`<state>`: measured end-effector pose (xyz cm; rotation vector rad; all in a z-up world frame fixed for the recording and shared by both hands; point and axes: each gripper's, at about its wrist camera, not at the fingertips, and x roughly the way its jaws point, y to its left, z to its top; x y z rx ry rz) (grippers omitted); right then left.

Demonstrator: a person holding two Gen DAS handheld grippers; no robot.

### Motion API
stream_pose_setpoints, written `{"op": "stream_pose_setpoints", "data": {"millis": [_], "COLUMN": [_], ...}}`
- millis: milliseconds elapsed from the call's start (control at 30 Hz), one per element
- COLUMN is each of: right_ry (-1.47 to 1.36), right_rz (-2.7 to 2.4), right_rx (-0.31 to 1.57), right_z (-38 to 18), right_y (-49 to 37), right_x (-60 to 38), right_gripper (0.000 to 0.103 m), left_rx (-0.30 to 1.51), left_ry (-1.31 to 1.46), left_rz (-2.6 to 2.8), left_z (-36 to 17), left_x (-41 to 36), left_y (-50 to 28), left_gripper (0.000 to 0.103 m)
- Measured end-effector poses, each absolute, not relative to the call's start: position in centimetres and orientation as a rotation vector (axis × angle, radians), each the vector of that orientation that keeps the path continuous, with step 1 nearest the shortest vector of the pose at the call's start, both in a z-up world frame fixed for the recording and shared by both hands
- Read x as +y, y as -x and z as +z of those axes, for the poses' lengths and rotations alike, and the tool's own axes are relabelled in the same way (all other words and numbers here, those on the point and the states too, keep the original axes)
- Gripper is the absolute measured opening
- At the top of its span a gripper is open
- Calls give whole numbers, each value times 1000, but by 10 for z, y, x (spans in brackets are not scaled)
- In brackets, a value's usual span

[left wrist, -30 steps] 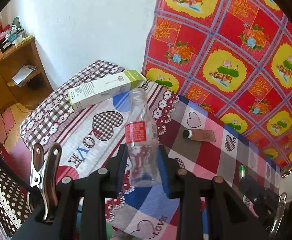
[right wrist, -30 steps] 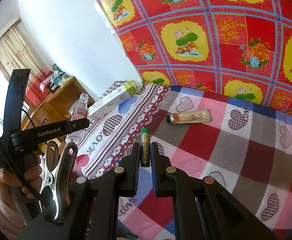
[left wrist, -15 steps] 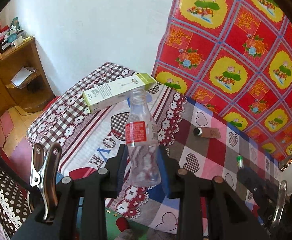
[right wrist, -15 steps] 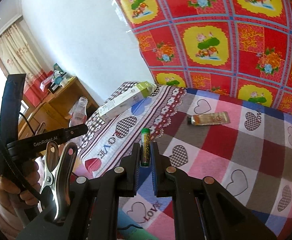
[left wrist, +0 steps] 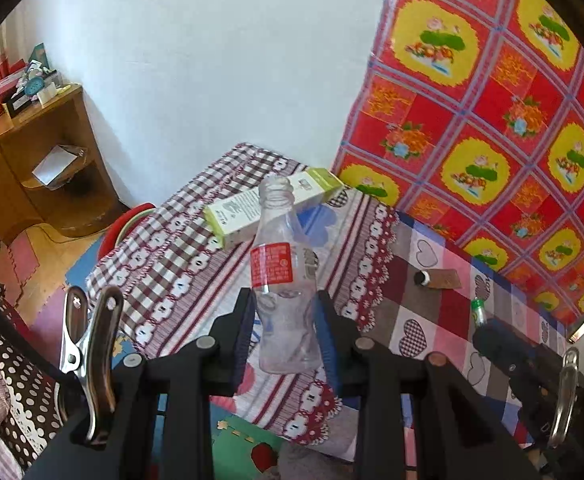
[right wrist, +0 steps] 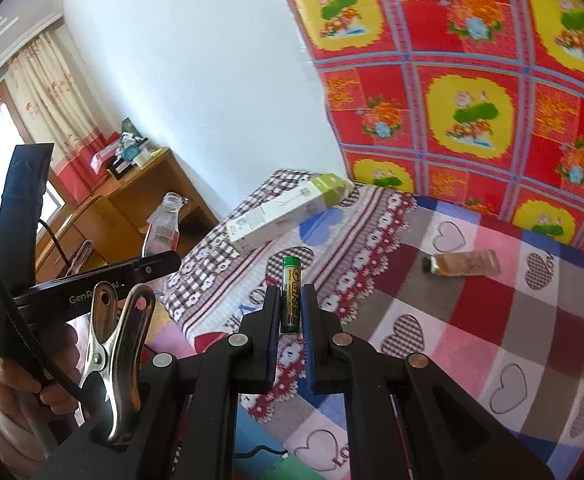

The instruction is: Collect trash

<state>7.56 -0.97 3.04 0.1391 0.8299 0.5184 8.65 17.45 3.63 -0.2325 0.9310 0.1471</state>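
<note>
Left gripper point(left wrist: 286, 332) tilted downward, fingers clamping bottle point(left wrist: 284, 280); right gripper point(right wrist: 291, 312) likewise, fingers pinching battery point(right wrist: 291, 294).

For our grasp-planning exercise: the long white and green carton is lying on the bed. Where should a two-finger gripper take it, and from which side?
Probably grip the carton across its narrow width near mid-length, coming from above. It lies flat on the bedcover, so only its long side faces are free to pinch.

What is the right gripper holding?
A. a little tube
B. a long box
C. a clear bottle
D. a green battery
D: the right gripper is shut on the green battery, which stands between its fingers, while the long box and the little tube lie on the bed.
</note>
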Motion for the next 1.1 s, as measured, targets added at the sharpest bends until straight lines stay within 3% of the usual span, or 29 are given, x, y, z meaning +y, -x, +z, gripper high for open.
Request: {"op": "stream_pose_setpoints", "data": {"millis": [1100], "right_ry": [-103], "right_rz": [719], "right_rx": [883], "right_z": [15], "right_y": [-180], "right_x": [56], "right_gripper": [11], "left_rx": [927], "left_ry": [290], "left_rz": [259], "left_z": [24], "left_x": [228], "left_y": [-151], "left_gripper": [32]}}
